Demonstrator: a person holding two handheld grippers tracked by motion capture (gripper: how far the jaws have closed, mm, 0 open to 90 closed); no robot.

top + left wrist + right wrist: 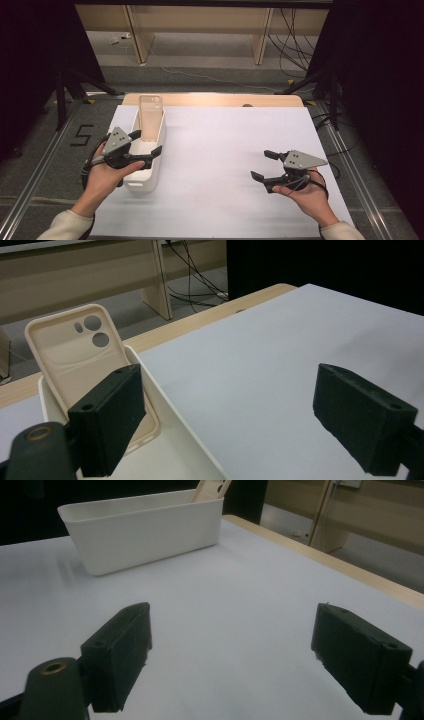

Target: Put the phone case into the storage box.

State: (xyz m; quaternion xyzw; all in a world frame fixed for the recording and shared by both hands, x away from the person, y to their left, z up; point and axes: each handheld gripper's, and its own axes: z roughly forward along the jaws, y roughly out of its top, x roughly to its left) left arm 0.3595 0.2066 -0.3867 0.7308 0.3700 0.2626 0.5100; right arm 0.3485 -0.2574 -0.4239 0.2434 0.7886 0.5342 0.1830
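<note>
A cream phone case (150, 116) (80, 360) leans upright against the far end of a white oblong bin (145, 177) (187, 437) (145, 527) at the table's left; its top corner (212, 487) peeks over the bin in the right gripper view. My left gripper (146, 143) (235, 420) hovers open over the bin's near half, one jaw above the bin and the other over the sheet, holding nothing. My right gripper (264, 165) (250, 655) rests open above the white sheet at the right, jaws pointing left toward the bin, with nothing between them.
A white sheet (225, 150) covers the wooden table (215, 99), whose far edge shows bare. Beyond it stand wooden desk legs (262, 35) and floor cables (295, 45). Dark tripod stands (65, 85) flank both sides.
</note>
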